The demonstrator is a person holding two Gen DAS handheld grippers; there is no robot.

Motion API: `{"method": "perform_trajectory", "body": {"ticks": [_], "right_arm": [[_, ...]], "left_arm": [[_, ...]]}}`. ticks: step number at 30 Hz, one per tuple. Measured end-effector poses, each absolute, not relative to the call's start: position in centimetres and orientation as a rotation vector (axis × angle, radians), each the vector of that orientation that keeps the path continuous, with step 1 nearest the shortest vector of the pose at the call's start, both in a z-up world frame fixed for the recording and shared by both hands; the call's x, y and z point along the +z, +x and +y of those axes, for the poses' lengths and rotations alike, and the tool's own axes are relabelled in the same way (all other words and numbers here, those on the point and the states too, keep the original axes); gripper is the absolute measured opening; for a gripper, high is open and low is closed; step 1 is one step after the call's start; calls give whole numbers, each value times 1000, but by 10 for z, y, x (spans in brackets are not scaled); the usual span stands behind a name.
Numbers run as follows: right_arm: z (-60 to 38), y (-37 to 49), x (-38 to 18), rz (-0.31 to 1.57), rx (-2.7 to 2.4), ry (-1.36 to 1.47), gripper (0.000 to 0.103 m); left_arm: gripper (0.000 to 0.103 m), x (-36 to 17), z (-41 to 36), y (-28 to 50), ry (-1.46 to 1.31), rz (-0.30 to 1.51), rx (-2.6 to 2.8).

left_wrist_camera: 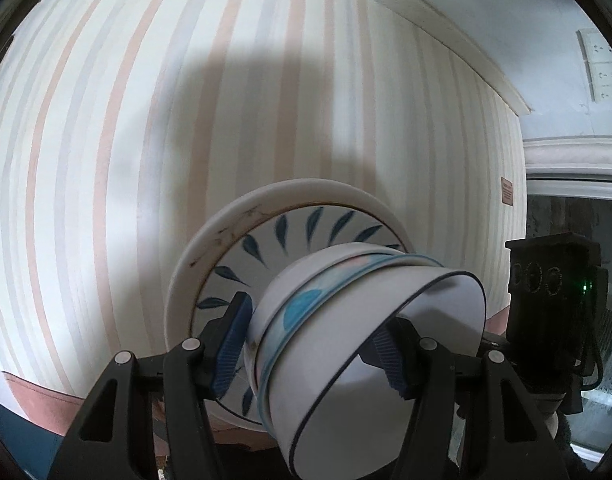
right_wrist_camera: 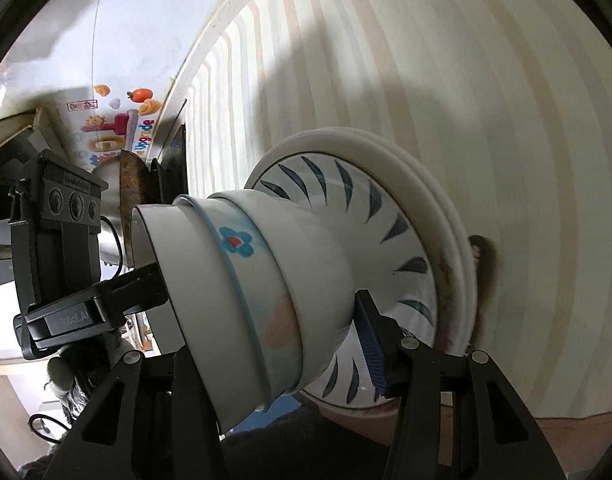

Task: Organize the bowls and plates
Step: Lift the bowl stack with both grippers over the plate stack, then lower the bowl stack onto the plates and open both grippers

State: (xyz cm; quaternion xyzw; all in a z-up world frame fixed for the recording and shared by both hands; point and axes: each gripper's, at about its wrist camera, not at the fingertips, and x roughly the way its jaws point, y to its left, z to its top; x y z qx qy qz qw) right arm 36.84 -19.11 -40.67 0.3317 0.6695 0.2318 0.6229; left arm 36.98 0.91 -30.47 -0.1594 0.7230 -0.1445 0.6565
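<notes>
Both grippers clamped on 1 nested stack of bowls (left_wrist_camera: 346,320), held from opposite sides above the striped tablecloth (left_wrist_camera: 146,120). Left gripper (left_wrist_camera: 310,344): 1 blue pad against the outer wall of the stack, the other inside the top white bowl with dark rim (left_wrist_camera: 386,380). Right gripper (right_wrist_camera: 266,332): pads pressed on the stack's outer walls. Beneath the bowls, a leaf-patterned plate (right_wrist_camera: 386,220) on 2 plain white plates (right_wrist_camera: 438,184). Blue flower visible on the middle bowl (right_wrist_camera: 242,256).
</notes>
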Motion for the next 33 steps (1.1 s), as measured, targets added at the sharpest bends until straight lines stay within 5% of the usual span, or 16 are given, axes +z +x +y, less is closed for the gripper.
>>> {"method": "perform_trajectory", "body": {"ticks": [33], "right_arm": [[-175, 372, -378, 1520, 438, 609, 53]], "left_arm": [[57, -279, 14, 351, -211, 1544, -275]]}}
